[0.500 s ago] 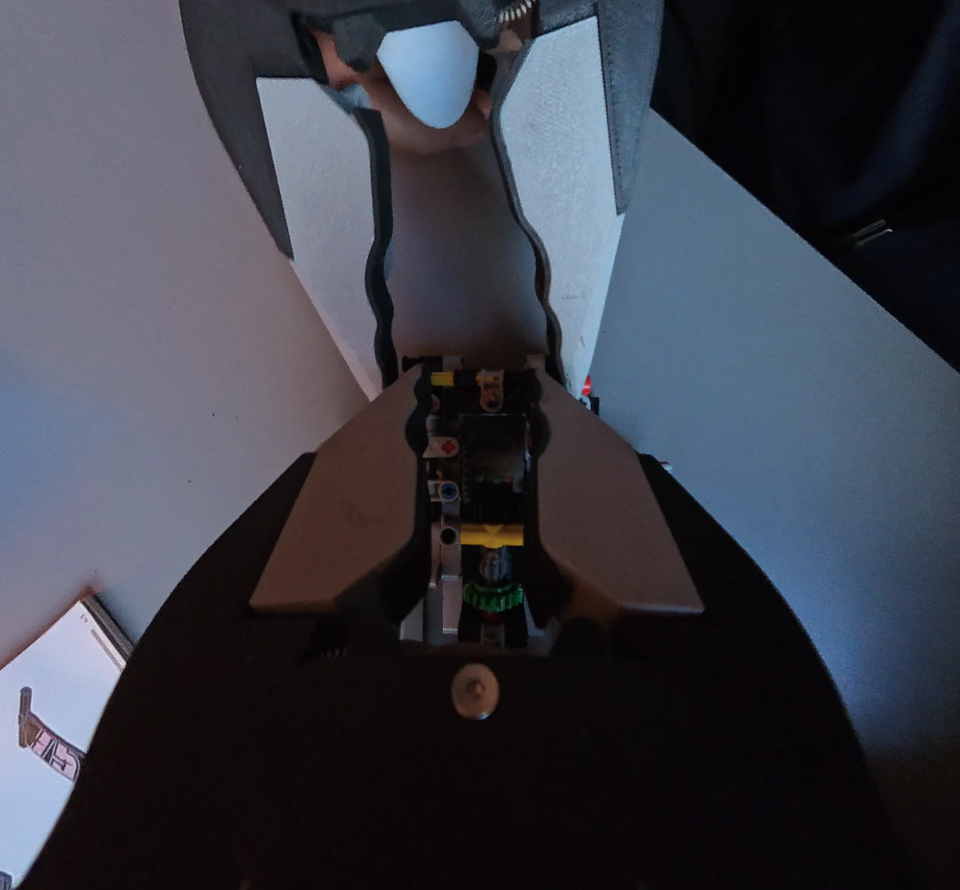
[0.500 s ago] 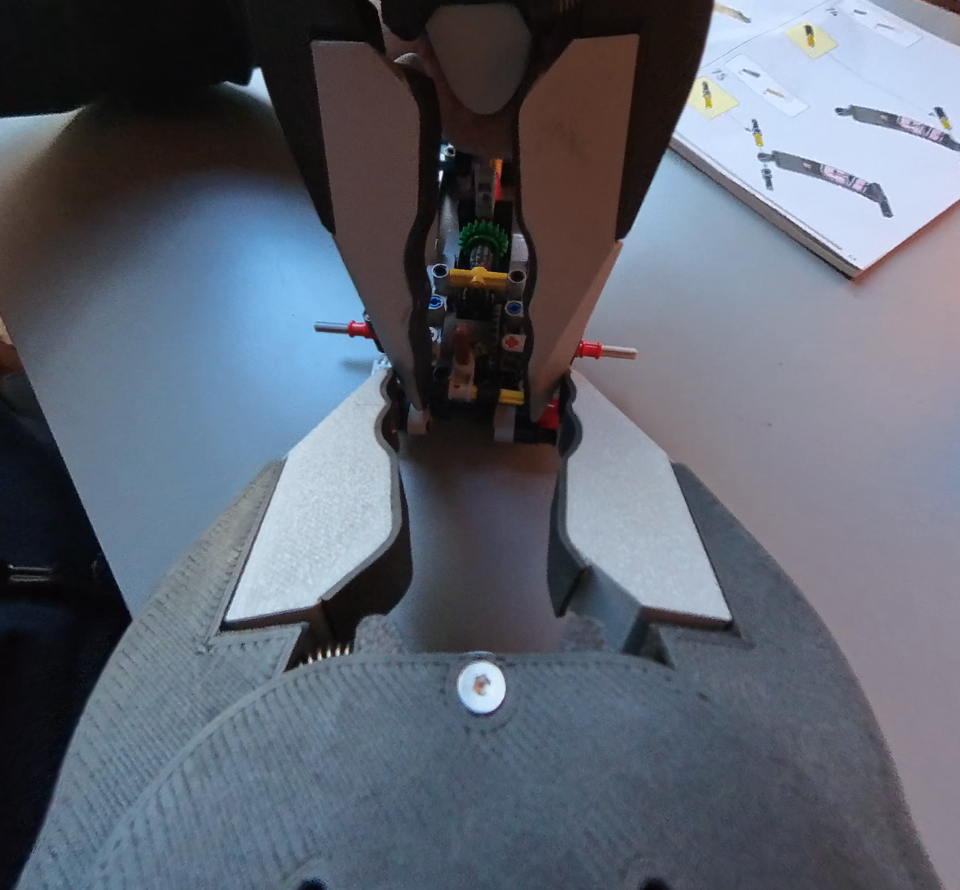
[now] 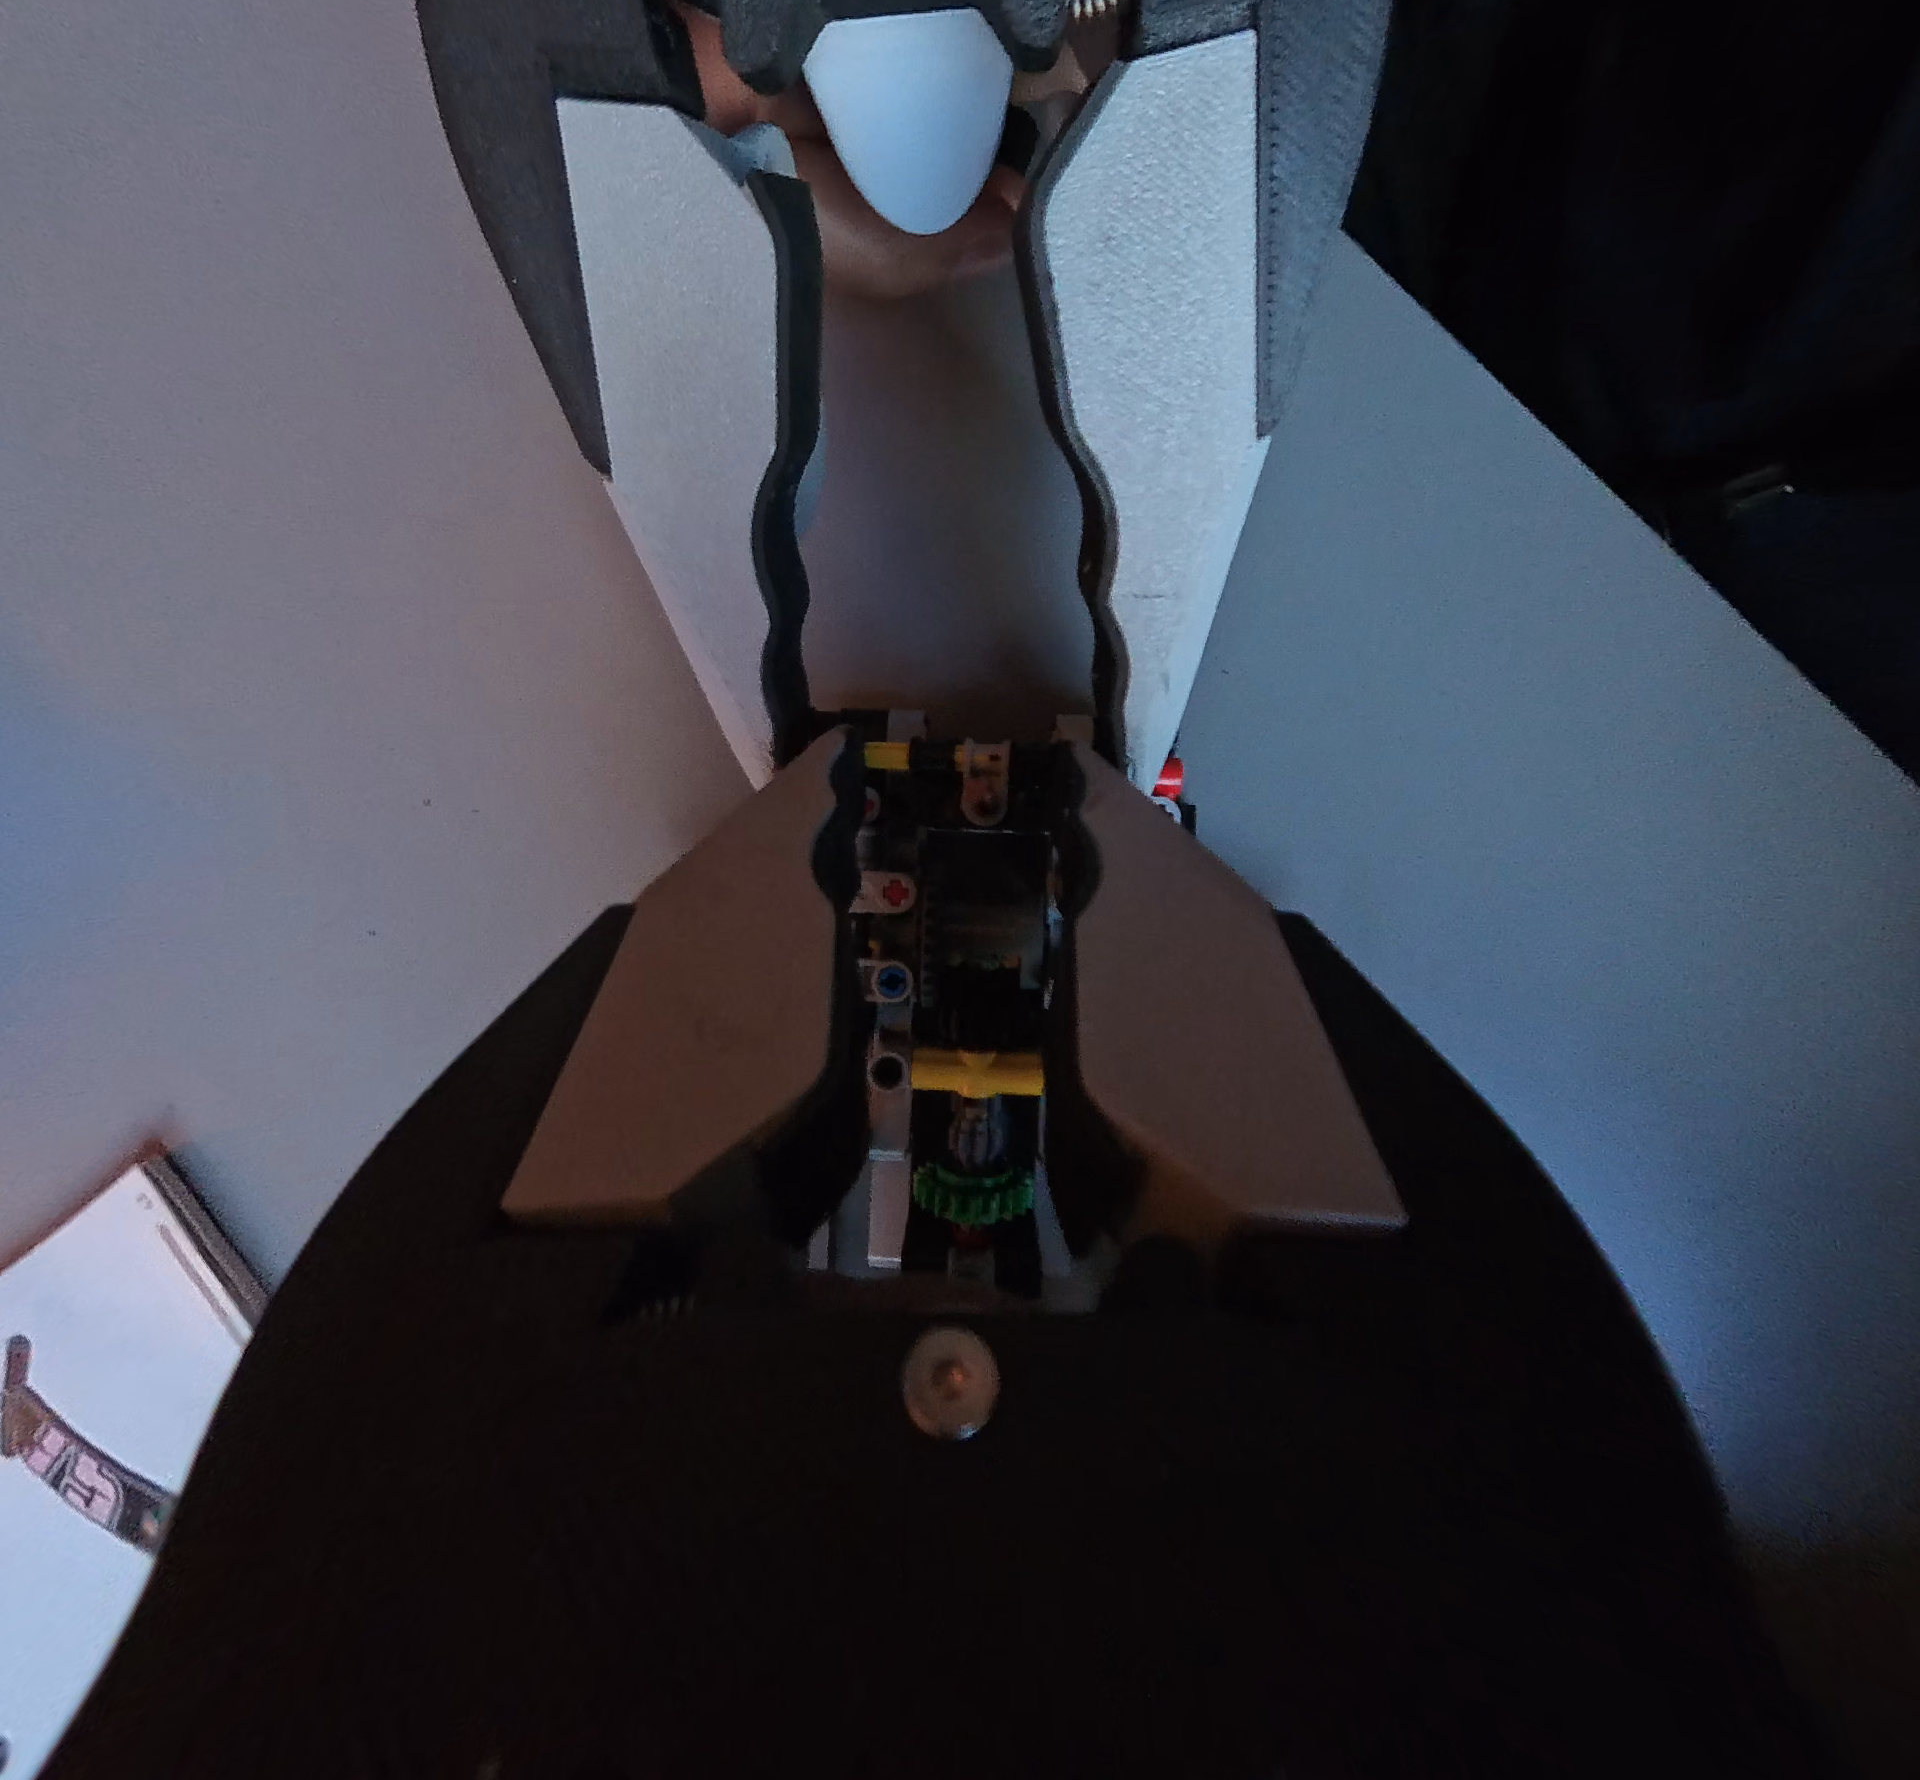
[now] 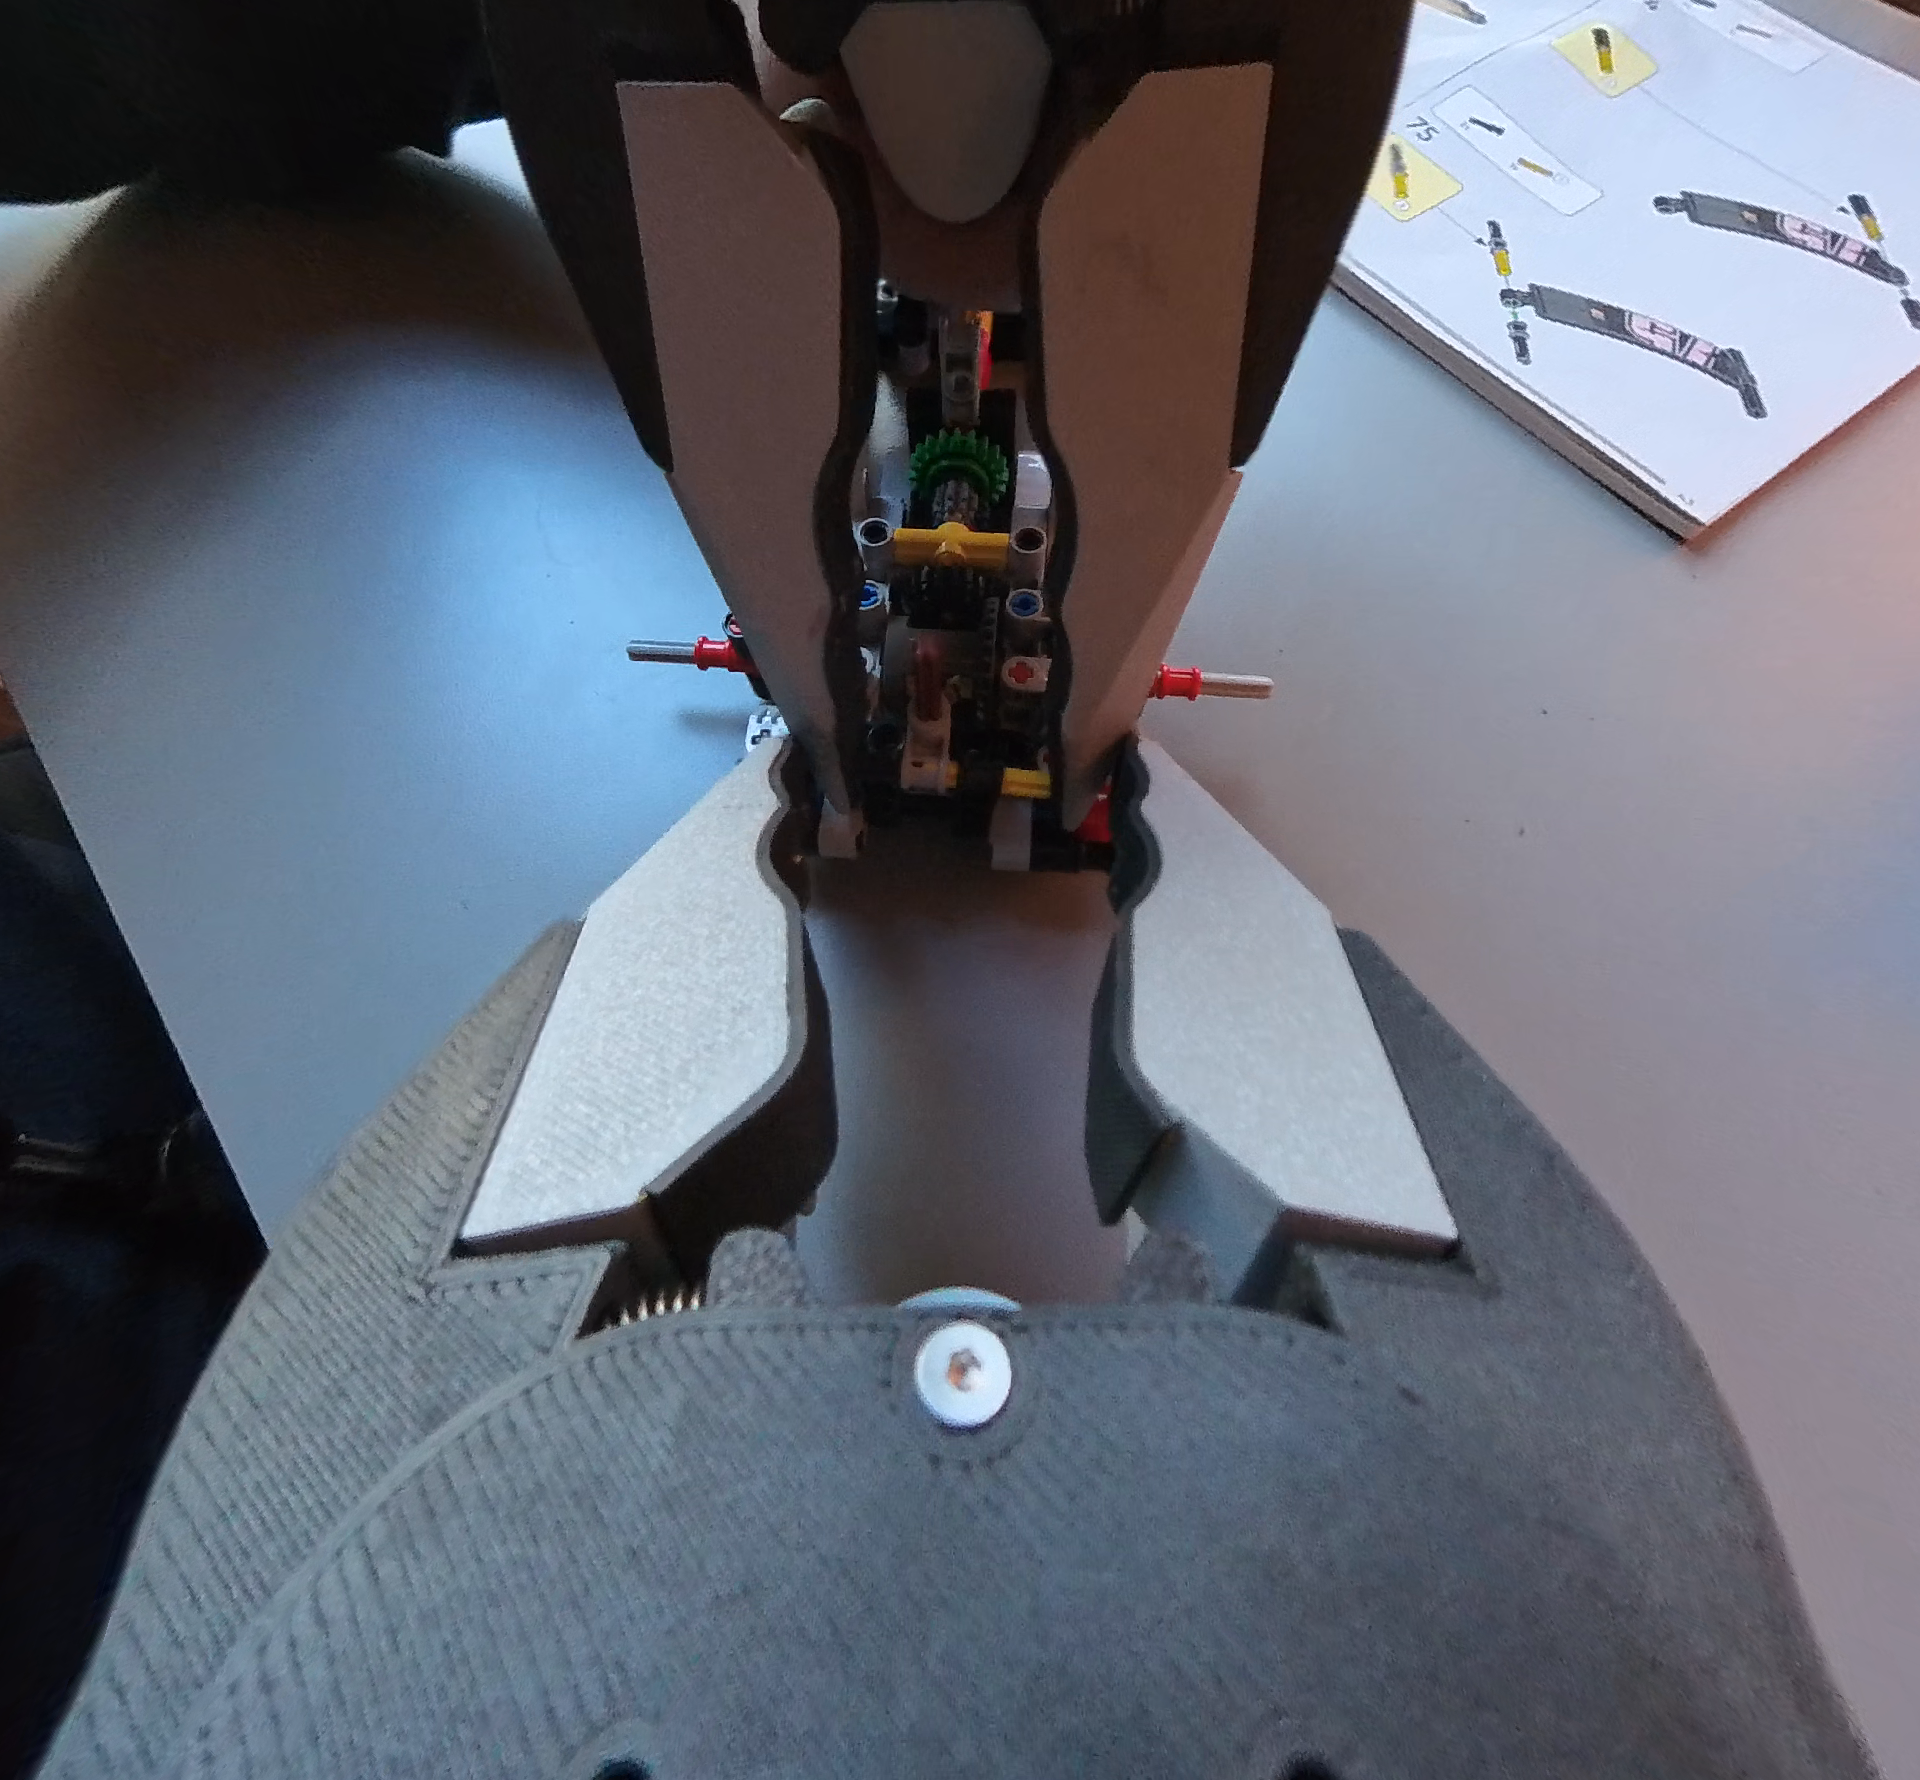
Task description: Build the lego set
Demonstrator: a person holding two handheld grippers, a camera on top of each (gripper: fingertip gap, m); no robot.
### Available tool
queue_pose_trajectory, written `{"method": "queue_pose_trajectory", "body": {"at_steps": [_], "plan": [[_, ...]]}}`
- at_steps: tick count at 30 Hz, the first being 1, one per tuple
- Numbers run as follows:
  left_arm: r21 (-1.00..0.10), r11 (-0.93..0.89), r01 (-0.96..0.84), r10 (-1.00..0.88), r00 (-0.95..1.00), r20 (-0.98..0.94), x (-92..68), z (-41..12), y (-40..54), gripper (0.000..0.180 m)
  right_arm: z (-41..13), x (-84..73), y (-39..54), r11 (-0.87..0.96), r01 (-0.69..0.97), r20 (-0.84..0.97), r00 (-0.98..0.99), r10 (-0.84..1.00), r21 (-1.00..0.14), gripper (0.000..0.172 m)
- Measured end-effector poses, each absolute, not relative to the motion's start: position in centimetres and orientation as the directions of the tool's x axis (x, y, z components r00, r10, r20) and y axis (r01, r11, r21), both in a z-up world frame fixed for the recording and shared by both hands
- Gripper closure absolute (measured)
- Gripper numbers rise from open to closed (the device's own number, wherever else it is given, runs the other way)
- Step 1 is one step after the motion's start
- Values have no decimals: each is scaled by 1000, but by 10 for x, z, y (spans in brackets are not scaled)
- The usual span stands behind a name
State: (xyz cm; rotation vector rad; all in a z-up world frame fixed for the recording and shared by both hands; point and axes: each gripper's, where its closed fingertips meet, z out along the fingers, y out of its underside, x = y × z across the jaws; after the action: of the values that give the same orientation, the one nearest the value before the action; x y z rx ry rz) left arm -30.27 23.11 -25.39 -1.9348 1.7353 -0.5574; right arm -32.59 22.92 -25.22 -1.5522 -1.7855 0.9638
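Observation:
A small brick-built mechanism of black, grey and yellow parts with a green gear lies lengthwise between the fingers of my left gripper, which is shut on its sides. It also shows in the right wrist view, with red-collared axles sticking out of both sides. My right gripper faces the left one. Its fingertips straddle the mechanism's near end and the left fingertips. A thin dark gap shows at its left pad, so it counts as open.
The white table carries an open instruction booklet at the far right; it also shows in the left wrist view. The table's edge runs along the right of the left wrist view, with dark clothing beyond.
My right gripper's fingers have narrowed around the mechanism's end. The left gripper keeps the same hold and has barely moved.

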Motion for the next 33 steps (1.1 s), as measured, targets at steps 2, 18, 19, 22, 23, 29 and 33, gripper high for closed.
{"method": "queue_pose_trajectory", "body": {"at_steps": [2,18,19,22,23,29,33], "plan": [[-593,-112,-797,-989,146,-9,-303,-254,231,148,-252,-326,228,81,569,-33,-187,982,-819,116],[-618,-132,-775,-970,229,-80,-303,-252,227,162,-253,-326,218,189,545,5,-321,947,-817,127],[-620,-135,-773,-972,226,-71,-304,-252,228,162,-253,-327,219,176,542,-3,-313,950,-822,126],[-613,-124,-781,-974,215,-77,-306,-252,229,160,-252,-329,222,186,532,17,-306,952,-826,126],[-610,-122,-783,-973,216,-83,-306,-253,229,160,-252,-329,222,187,528,19,-307,951,-829,126],[-611,-131,-780,-971,225,-78,-306,-252,229,159,-251,-330,223,210,506,38,-329,944,-836,125],[-646,-137,-751,-970,234,-65,-310,-237,228,147,-240,-329,227,236,436,94,-323,942,-868,119]]}}
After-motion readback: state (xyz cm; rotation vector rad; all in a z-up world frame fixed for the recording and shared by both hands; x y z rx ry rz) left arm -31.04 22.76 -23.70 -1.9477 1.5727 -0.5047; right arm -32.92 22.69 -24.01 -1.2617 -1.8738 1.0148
